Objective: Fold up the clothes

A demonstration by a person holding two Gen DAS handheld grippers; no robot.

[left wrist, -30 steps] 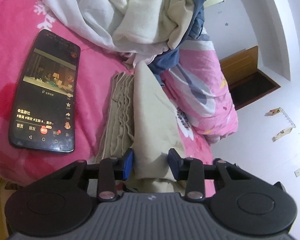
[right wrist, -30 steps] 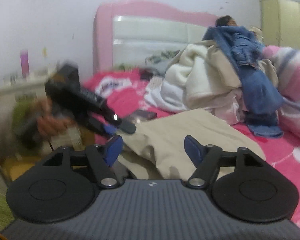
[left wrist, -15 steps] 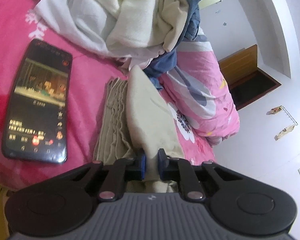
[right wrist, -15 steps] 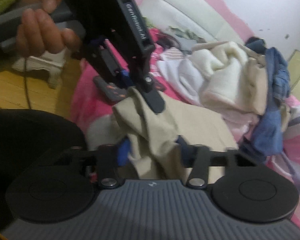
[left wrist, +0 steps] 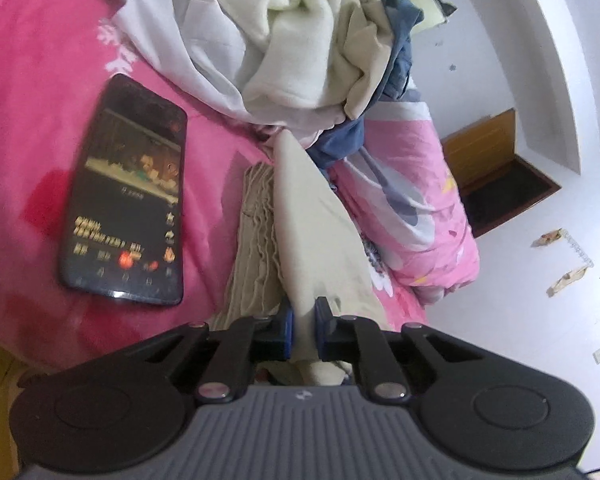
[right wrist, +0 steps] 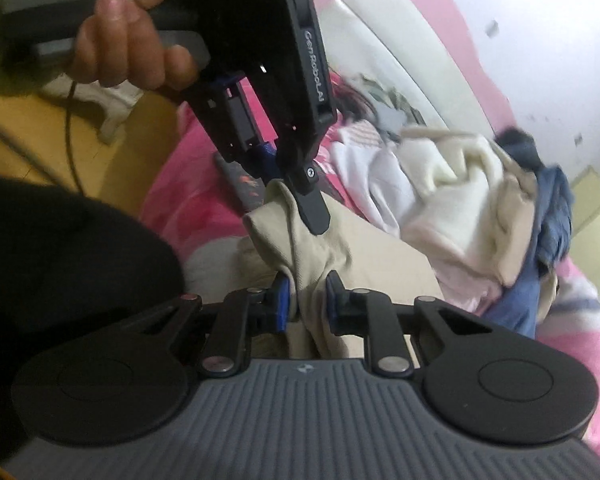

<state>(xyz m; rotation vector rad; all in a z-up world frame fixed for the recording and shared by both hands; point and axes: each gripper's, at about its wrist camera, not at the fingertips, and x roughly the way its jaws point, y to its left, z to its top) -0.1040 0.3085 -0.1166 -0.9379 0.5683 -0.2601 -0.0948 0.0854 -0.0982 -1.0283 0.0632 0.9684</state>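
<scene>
A beige garment (left wrist: 316,232) lies on the pink bed sheet (left wrist: 28,80), with part of it folded into pleats on the left. My left gripper (left wrist: 303,308) is shut on its near edge, which stands up as a ridge between the blue pads. In the right wrist view the garment (right wrist: 380,264) is bunched at one corner. My right gripper (right wrist: 306,292) has that bunched fabric between its pads, and its jaws are closing on it. Just above, the left gripper (right wrist: 296,196), held by a hand (right wrist: 128,52), pinches the same corner.
A lit phone (left wrist: 128,196) lies on the sheet left of the garment. A heap of white, cream and blue clothes (left wrist: 300,40) sits behind it, beside a rolled pink floral quilt (left wrist: 412,208). The bed edge drops to a pale floor (left wrist: 540,320). A white headboard (right wrist: 400,40) stands behind.
Both grippers went from wide open to closed on the beige garment's edge. The right gripper rolled and came in close under the left one.
</scene>
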